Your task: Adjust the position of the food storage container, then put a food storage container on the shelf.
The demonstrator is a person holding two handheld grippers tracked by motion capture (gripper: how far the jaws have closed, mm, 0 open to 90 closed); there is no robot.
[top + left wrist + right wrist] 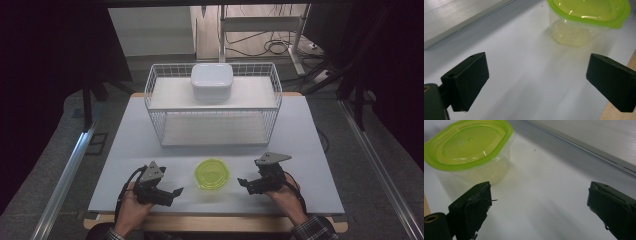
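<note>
The clear container (211, 174) with a lime-green lid (589, 11) sits on the white desk (125, 150) near its front edge, between the two tools and touching neither. In the left tool view its top and right side run out of the picture; in the right tool view its left edge is cut off. Through the tinted lid and the cloudy wall no contents can be made out. Behind it, a white wire basket rack (150, 90) stands toward the far side of the desk, and a white lidded box (212, 80) rests on its upper shelf; what that box holds is hidden. The lower shelf (215, 131) looks bare. The left tool (172, 192) has its jaws spread wide with bare desk between them, the container just ahead and to one side. The right tool (245, 183) also stands with jaws wide apart, gripping nothing, the container just beside its one jaw. The room around the desk is dark and hard to read.
</note>
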